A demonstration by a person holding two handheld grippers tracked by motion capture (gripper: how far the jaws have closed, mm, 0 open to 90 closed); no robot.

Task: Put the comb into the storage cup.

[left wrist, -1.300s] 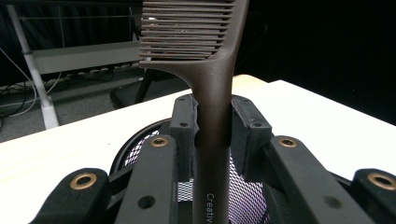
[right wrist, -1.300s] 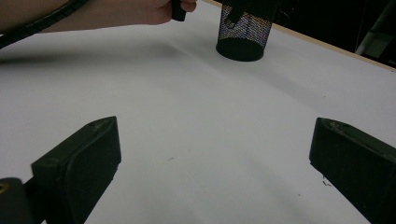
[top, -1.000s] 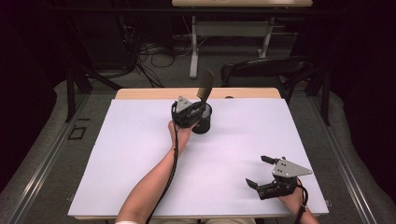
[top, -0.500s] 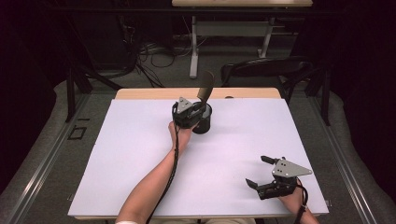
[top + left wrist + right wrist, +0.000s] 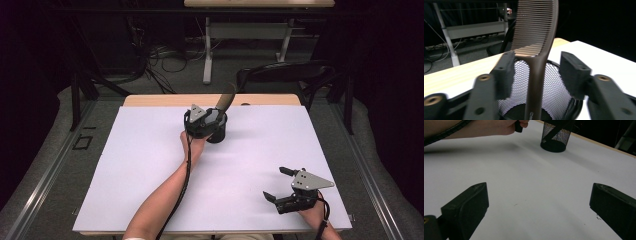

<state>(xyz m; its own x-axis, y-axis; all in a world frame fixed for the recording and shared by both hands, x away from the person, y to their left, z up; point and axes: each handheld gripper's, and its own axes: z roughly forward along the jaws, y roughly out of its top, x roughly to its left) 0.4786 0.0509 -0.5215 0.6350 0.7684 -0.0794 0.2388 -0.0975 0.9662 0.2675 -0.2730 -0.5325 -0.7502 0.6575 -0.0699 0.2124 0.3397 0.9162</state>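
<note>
The left claw [image 5: 537, 75] hovers over a black mesh cup [image 5: 218, 131] near the far edge of the white surface [image 5: 125, 165]. Its jaws have just been opening and now stand apart on either side of a brown comb [image 5: 537, 37], whose handle stands in the cup, neither pad pressing it. The right claw [image 5: 280, 182] rests near the surface's front right corner, wide open and holding nothing.
</note>
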